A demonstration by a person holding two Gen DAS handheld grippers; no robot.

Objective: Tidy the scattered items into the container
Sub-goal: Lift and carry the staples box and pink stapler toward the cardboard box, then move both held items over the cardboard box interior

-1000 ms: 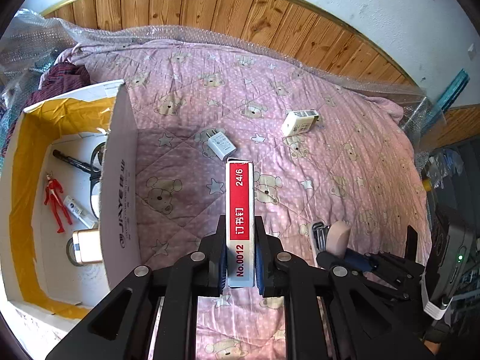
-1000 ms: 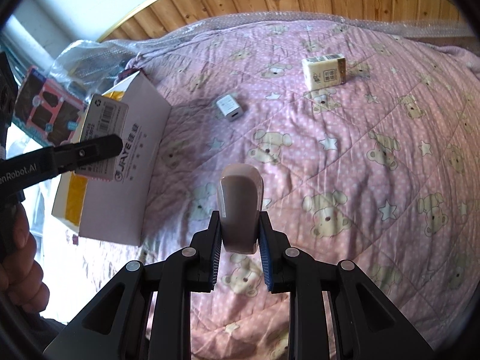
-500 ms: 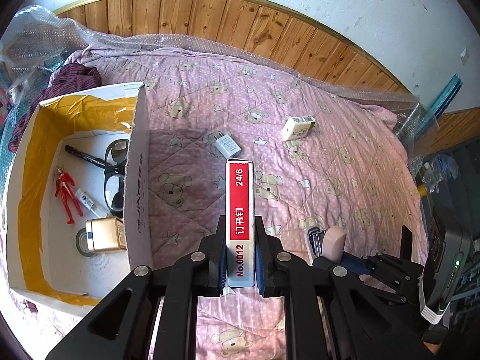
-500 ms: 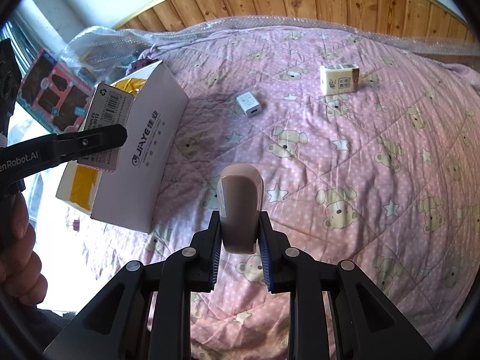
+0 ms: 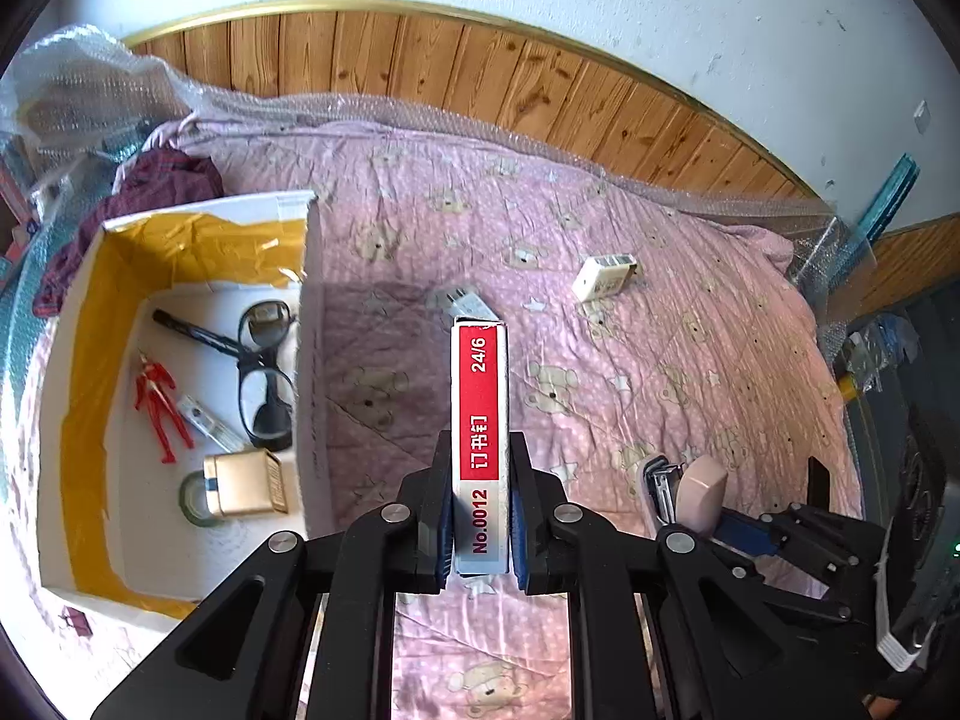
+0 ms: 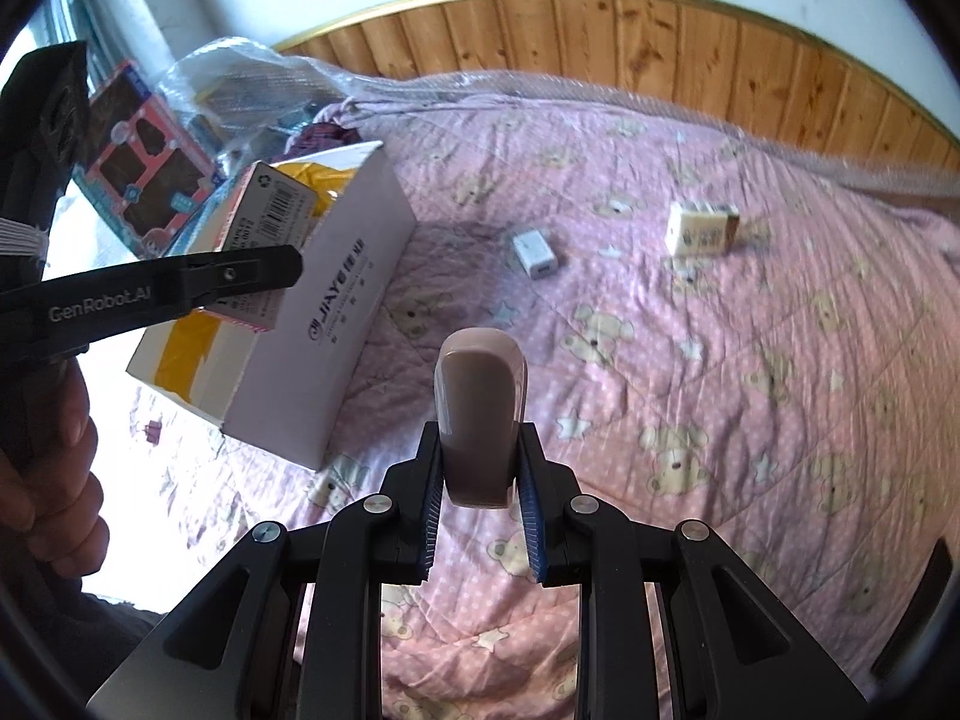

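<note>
The left gripper (image 5: 480, 516) is clamping the staple box (image 5: 479, 420) beside the cardboard box (image 5: 309, 360); the right gripper (image 6: 480, 480) is clamping a pink stapler (image 6: 479, 414) above the bed (image 6: 720, 390).

A quilted cloth bedspread (image 5: 690, 360) is lying matt beneath a smooth cardboard box (image 5: 309, 360), with glossy varnished wood panelling (image 5: 480, 78) running across the top of the frame.

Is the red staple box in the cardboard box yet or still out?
Out. The left gripper holds the staple box above the quilt, beside the cardboard box.
</note>
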